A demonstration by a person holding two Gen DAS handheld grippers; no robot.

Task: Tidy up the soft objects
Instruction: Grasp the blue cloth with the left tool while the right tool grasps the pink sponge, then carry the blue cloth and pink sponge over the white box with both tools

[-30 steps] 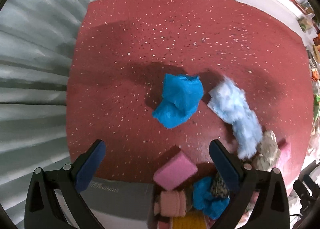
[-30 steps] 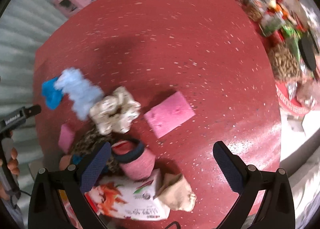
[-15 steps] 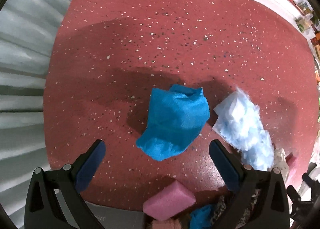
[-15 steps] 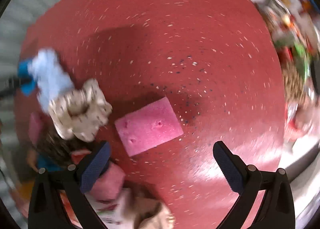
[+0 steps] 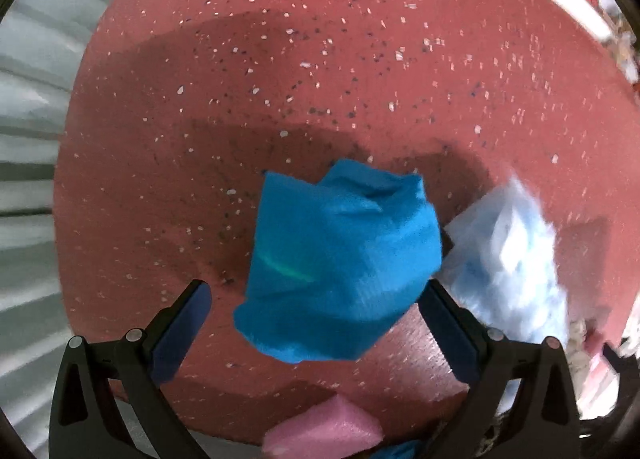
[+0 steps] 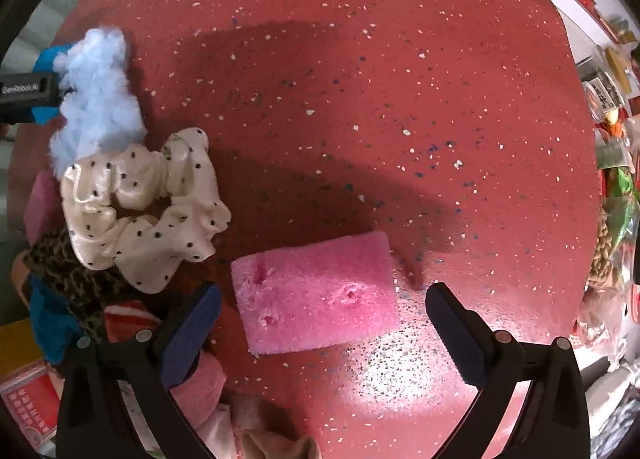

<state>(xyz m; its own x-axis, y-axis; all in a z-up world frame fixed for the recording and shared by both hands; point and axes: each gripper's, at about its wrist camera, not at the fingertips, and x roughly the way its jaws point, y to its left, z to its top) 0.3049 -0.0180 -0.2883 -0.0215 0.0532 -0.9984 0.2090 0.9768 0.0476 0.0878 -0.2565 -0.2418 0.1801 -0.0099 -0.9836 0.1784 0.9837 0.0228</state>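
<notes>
My left gripper point(image 5: 314, 325) stood wide open, pointing down over a crumpled, finely woven bright blue cloth point(image 5: 340, 271) that lay between its pads untouched, a fluffy pale blue tuft point(image 5: 508, 263) just beside it. My right gripper point(image 6: 322, 323) was open too, its jaws closing around a rectangular pink sponge point(image 6: 316, 291), porous and pitted, with gaps on both sides. Near it lay a satiny cream polka-dot scrunchie point(image 6: 148, 207), all on a red speckled tabletop point(image 6: 380, 99) with cluttered shelves beyond its edge.

The pale blue fluff point(image 5: 508, 255) is blurred, perhaps fleece; frame edge crops the pink sponge point(image 5: 324, 433).
</notes>
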